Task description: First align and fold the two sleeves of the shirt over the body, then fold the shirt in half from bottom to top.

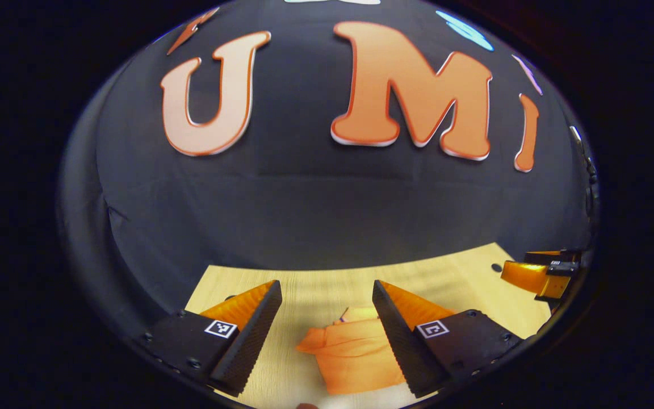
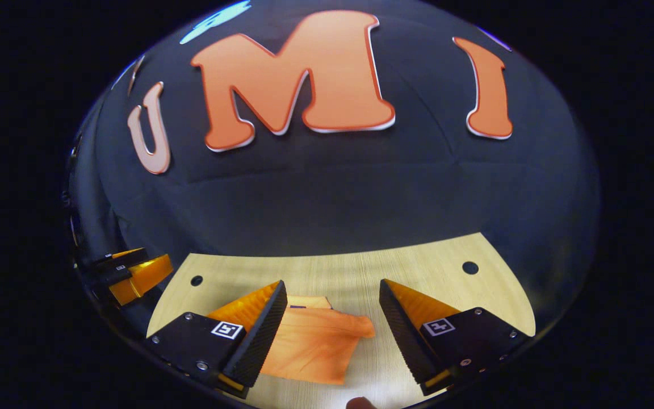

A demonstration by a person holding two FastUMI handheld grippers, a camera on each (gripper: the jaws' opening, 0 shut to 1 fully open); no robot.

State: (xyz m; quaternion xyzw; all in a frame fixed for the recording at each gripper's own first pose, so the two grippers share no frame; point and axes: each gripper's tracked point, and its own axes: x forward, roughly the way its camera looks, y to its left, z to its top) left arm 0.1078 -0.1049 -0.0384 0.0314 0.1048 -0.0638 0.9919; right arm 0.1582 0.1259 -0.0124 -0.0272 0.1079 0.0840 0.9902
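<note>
Shirt (image 1: 355, 355) lies on the light wood surface (image 1: 315, 284), orange, bunched into a compact folded shape, short sleeve corner sticking out toward the left in the left gripper view. In the right gripper view the same shirt (image 2: 313, 343) sits low in frame, one sleeve corner poking right, a lighter collar area at its far edge.

Left gripper (image 1: 327, 304) hangs above the surface with its fingers spread wide apart, nothing between them; the shirt shows in the gap below and partly behind the right-hand finger. No contact visible between fingers and cloth.

Right gripper (image 2: 332, 301) is likewise held above the surface, fingers wide apart and empty; the shirt lies under the gap and runs behind the left-hand finger. Not touching as far as can be seen.

Each gripper also shows at the edge of the other's view: right gripper at far right, left gripper (image 2: 134, 275) at far left, both off to the side of the shirt.

Round holes (image 2: 470, 267) in the surface near its far corners. Black booth wall (image 1: 327, 216) stands behind the surface.
</note>
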